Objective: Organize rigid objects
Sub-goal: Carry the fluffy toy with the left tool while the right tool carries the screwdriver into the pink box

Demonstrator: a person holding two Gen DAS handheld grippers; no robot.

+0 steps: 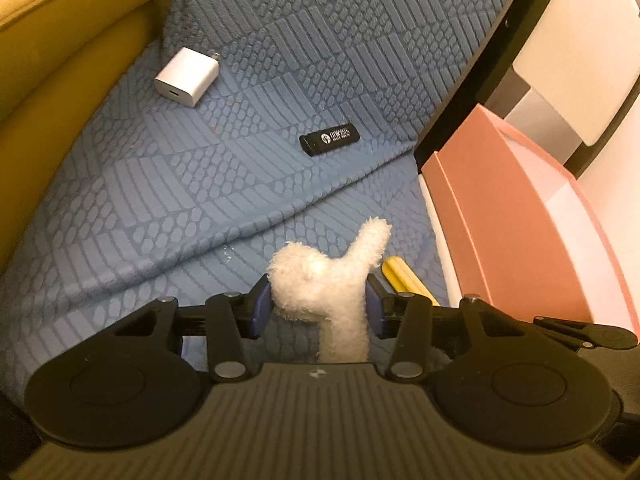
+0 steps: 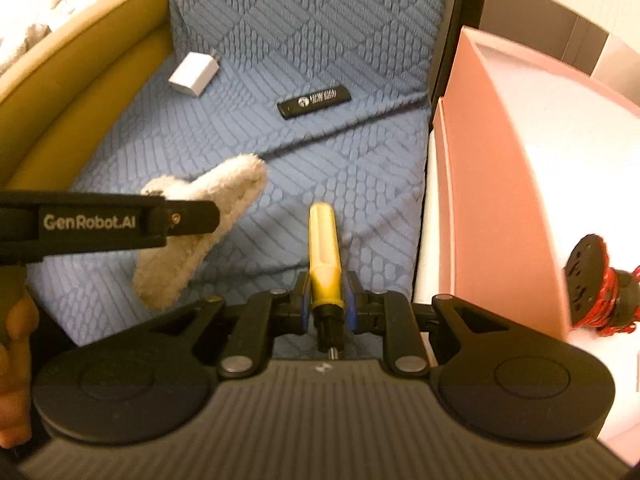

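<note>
My left gripper (image 1: pixel 318 300) is shut on a white fluffy plush toy (image 1: pixel 332 276) and holds it above the blue textured cloth (image 1: pixel 200 184). The toy also shows in the right wrist view (image 2: pixel 200 232), held by the left gripper (image 2: pixel 188 220). My right gripper (image 2: pixel 326 300) is shut on a yellow screwdriver (image 2: pixel 324 248) by its handle, over the cloth; its yellow handle shows in the left wrist view (image 1: pixel 404 278). A white charger block (image 1: pixel 187 77) (image 2: pixel 194 74) and a black lighter (image 1: pixel 330 139) (image 2: pixel 314 103) lie on the cloth farther ahead.
A pink open box (image 1: pixel 508 216) (image 2: pixel 492 184) stands to the right of the cloth. A black and red object (image 2: pixel 600 284) lies inside it. A mustard-yellow cushion edge (image 1: pixel 60 72) (image 2: pixel 80 96) borders the cloth on the left. A dark frame (image 1: pixel 476 72) runs at the right.
</note>
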